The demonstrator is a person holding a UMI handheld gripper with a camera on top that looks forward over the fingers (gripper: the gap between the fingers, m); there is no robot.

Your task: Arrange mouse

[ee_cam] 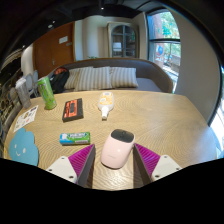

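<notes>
A pale pink computer mouse (117,148) with a dark wheel area at its far end lies on the wooden table (165,120). It stands between my gripper's (115,160) two fingers, with a gap at each side. The magenta pads (84,158) flank it left and right. The gripper is open and the mouse rests on the table.
Beyond the fingers lie a green pack (74,138), a red-and-black box (72,109), a green bottle (46,92), a white object (106,101) and a light blue thing (24,148) at the left. A striped sofa (105,77) stands behind the table.
</notes>
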